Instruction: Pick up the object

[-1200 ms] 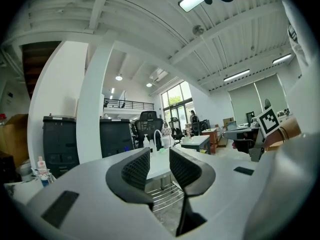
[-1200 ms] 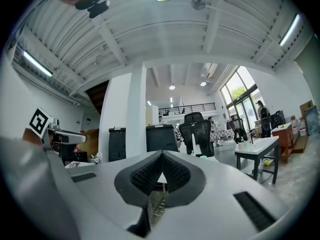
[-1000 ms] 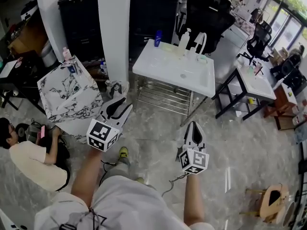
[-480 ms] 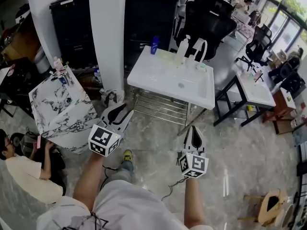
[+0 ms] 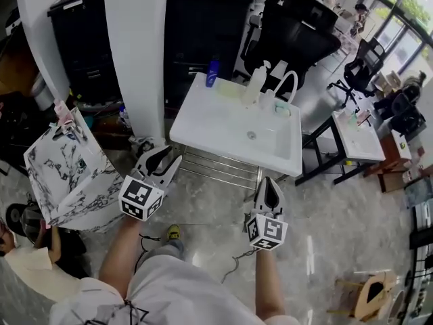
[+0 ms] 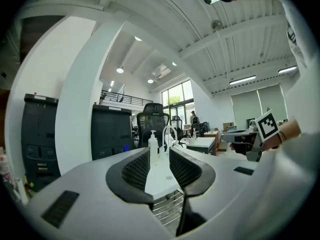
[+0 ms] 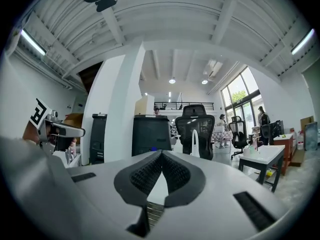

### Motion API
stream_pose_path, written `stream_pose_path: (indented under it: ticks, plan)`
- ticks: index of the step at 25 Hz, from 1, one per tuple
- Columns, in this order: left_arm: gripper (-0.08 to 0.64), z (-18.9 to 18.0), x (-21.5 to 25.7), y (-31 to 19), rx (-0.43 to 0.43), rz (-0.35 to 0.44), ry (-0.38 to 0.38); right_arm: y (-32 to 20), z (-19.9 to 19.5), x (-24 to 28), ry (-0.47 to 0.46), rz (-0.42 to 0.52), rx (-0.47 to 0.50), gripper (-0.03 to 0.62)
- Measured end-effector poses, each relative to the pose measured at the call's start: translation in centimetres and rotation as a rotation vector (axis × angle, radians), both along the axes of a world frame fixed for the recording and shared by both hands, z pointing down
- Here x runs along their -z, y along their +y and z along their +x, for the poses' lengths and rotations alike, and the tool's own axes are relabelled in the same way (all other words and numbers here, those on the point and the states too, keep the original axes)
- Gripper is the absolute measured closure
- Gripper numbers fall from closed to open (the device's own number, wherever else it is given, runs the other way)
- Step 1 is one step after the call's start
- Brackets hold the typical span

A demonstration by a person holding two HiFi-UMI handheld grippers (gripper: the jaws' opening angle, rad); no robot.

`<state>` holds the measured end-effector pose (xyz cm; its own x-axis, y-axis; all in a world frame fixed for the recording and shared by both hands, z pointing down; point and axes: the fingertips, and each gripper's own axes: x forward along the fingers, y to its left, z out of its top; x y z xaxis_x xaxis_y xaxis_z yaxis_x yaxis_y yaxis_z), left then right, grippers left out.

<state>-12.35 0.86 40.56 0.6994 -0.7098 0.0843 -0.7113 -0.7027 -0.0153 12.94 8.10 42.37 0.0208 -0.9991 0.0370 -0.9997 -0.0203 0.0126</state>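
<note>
A white sink table [image 5: 223,124] stands ahead in the head view. Along its far edge are a blue bottle [image 5: 214,72], a white pump bottle [image 5: 256,80] and a curved white faucet [image 5: 287,90]. My left gripper [image 5: 164,157] is open and empty, held in the air just short of the table's near left corner. In the left gripper view the pump bottle [image 6: 153,145] shows through the gap of the left gripper [image 6: 160,159]. My right gripper [image 5: 269,183] hovers before the near right edge, and the right gripper [image 7: 161,158] is shut with nothing in it.
A marble-patterned box [image 5: 64,168] sits at the left beside a white pillar [image 5: 135,53]. Black cabinets [image 5: 203,26] and a black office chair [image 5: 298,39] stand behind the table. A second white table [image 5: 358,137] is at the right. A person [image 5: 27,249] sits on the floor, lower left.
The sink table has drawn nearer and both grippers now sit closer to its front edge. Neither gripper's jaws have changed.
</note>
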Motion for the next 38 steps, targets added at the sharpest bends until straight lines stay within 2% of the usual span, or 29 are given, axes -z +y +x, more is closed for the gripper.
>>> stream_pose_path:
  ticks: [9, 14, 22, 30, 38]
  plan:
    - [0.443, 0.8, -0.6, -11.5, -0.074, -0.011, 0.005, -10.1, -0.2, 0.4, 0.035, 0.001, -0.048, 0.586]
    - [0.443, 1.1, -1.1, -14.5, -0.102, -0.023, 0.004, -12.8, 0.1, 0.1, 0.038, -0.012, -0.087, 0.591]
    - [0.443, 2.8, -1.4, -17.6, -0.123, -0.017, 0.001, -16.2, 1.1, -0.6, 0.027, -0.017, -0.095, 0.592]
    - [0.443, 6.8, -2.2, -23.4, -0.115, -0.02, -0.033, -22.6, 5.4, -2.5, -0.019, -0.026, -0.084, 0.592]
    - [0.443, 14.2, -4.1, -31.1, -0.115, -0.072, -0.064, -31.6, 11.4, -4.7, -0.052, -0.071, -0.022, 0.592]
